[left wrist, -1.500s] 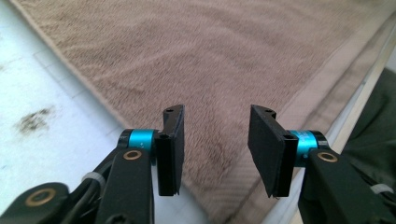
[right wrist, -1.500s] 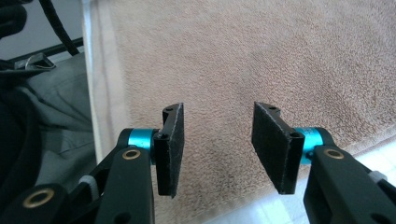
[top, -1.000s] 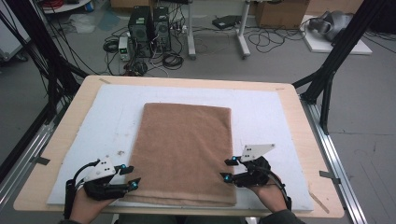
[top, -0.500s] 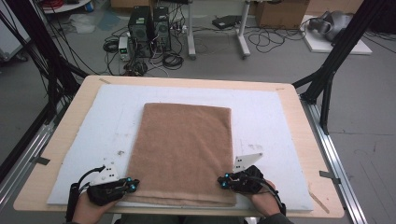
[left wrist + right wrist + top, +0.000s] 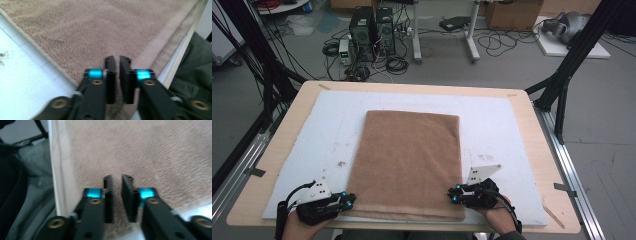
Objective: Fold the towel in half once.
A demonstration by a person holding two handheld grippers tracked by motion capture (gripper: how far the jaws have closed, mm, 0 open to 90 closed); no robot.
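Both tongs, left gripper (image 5: 346, 200) and right gripper (image 5: 454, 194), pinch the brown towel's (image 5: 409, 155) near corners; jaws have just eased slightly; its long axis runs toward the table's (image 5: 532, 145) far edge.

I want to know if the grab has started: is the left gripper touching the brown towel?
Touching. In the left gripper view the left gripper has its fingers nearly together with towel fabric pinched in the slit at the near corner.
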